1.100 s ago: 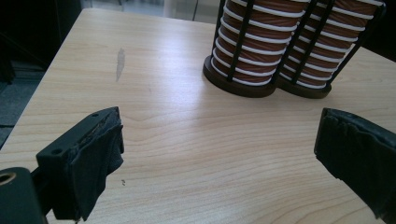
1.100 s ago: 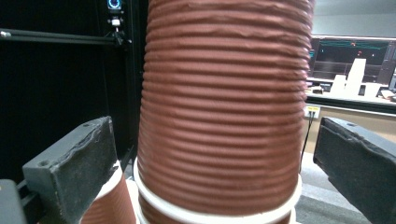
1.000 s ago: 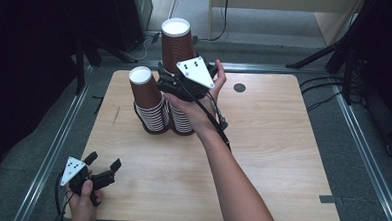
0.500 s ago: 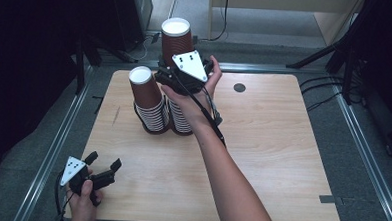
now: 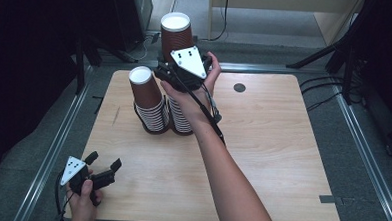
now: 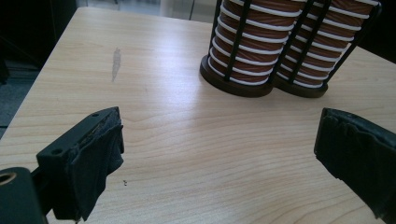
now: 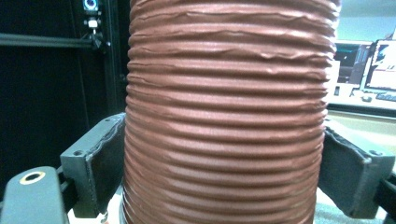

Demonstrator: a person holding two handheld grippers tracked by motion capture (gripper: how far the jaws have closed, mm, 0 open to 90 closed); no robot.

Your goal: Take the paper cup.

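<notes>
Table (image 5: pixel 282 159) first: two cup stacks sit in black holders near its 11 o'clock. The taller stack (image 5: pixel 176 34) is the one in play, and the right gripper (image 5: pixel 178 74) clamps its ribbed side (image 7: pixel 224 116). Paper cups look light and crushable, so squeeze gently, mid-wall. Left gripper (image 5: pixel 101 172) rests at 7 o'clock, jaws spread, holding nothing.

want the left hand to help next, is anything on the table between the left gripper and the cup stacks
Nothing visible. Bare table lies between the open left gripper and the cup stacks. The right gripper is already clamped on the taller stack's top cup.
</notes>
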